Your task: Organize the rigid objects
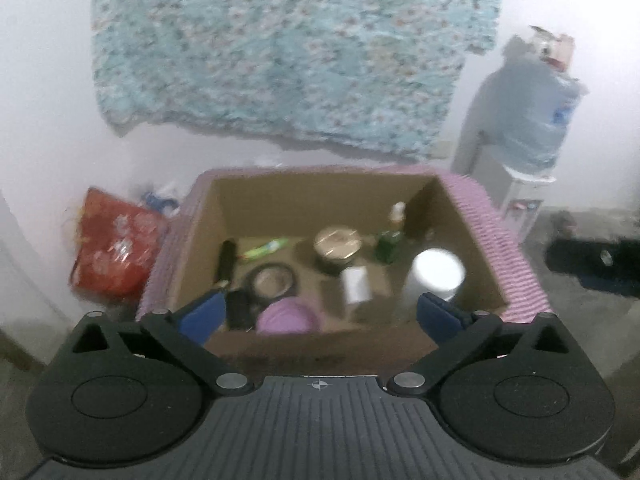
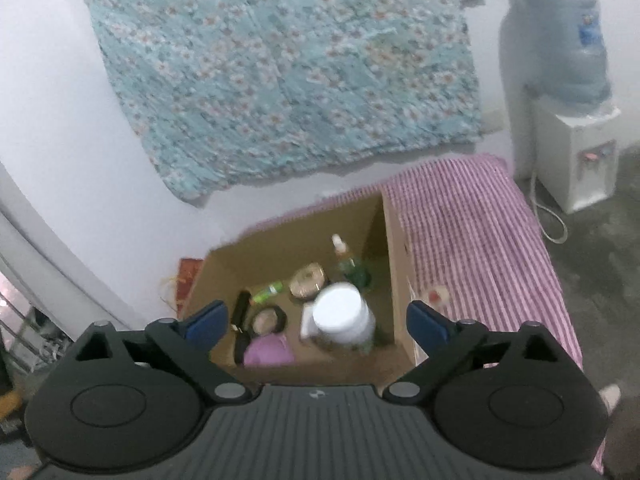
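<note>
An open cardboard box (image 1: pixel 256 196) stands on a table with a pink striped cloth (image 2: pixel 472 216). Inside lie a white-lidded jar (image 1: pixel 438 270), a green bottle (image 1: pixel 388 244), a gold-lidded tin (image 1: pixel 337 242), a white block (image 1: pixel 356 288), a round compact (image 1: pixel 272 280), a purple lid (image 1: pixel 286 318), a green tube (image 1: pixel 266 248) and a black tube (image 1: pixel 226 260). The box (image 2: pixel 280 240) and white-lidded jar (image 2: pixel 342 312) also show in the right wrist view. My left gripper (image 1: pixel 320 314) is open and empty above the box's near edge. My right gripper (image 2: pixel 318 326) is open and empty above the box.
A small red and white item (image 2: pixel 438 294) lies on the striped cloth right of the box. A water dispenser (image 2: pixel 568 80) stands at the right. A red bag (image 1: pixel 116 244) sits left of the box. A floral cloth (image 2: pixel 288 72) hangs on the wall.
</note>
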### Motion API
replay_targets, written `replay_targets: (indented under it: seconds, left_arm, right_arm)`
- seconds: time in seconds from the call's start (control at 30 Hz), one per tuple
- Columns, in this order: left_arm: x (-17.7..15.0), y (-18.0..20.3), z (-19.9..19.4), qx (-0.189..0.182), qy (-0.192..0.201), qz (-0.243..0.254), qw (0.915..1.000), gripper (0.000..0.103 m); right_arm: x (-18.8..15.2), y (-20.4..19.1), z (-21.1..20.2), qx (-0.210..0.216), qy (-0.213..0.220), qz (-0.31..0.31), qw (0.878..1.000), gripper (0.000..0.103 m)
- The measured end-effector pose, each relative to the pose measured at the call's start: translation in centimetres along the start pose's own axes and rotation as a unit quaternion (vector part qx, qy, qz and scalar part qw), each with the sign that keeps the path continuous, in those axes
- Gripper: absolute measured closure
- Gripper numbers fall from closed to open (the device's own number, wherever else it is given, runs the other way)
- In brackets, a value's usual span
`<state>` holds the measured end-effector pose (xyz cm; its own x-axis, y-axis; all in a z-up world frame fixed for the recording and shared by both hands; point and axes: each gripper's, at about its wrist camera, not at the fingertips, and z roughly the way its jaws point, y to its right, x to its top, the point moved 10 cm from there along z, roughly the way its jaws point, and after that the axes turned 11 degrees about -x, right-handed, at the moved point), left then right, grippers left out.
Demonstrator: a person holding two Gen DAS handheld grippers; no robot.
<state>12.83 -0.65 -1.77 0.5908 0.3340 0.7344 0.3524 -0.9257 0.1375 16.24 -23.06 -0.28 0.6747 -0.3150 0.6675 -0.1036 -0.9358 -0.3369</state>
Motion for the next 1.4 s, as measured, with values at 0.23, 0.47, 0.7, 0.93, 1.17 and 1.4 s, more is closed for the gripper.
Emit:
replay_targets:
  seconds: [0.23,0.47,0.7,0.93,1.17,1.4]
  left_arm:
    - [-1.6,-3.2,0.4,0.032,-0.027,-0.028,0.9987,0.0]
    - [-1.9,-4.1,0.5,0.036,-0.032,-0.023,0.9985,0.0]
    - [-1.7,-4.2,0.9,0.034,-0.033,-0.01,0.9988,0.0]
    - [-1.7,-4.3,1.8,0.032,-0.044,-0.009,0.9985,0.0]
    - [-1.6,-4.0,2.3,0.033,-0.048,-0.001,0.9983,0.0]
    - [-1.5,-3.7,2.2,0.035,-0.047,0.008,0.9982,0.001]
  right_arm:
    - [-3.2,-2.0,1.1,-0.079,-0.003,-0.065,0.995,0.0]
    - [-4.4,-5.1,3.0,-0.1,-0.017,-0.109,0.989,0.0]
    - [-4.5,-5.7,4.2,-0.114,-0.024,-0.119,0.986,0.0]
    - [-4.4,-5.2,5.3,-0.124,-0.035,-0.119,0.985,0.0]
    - [-4.3,-4.8,5.8,-0.133,-0.039,-0.119,0.983,0.0]
    - [-4.3,-4.6,5.7,-0.14,-0.039,-0.119,0.982,0.0]
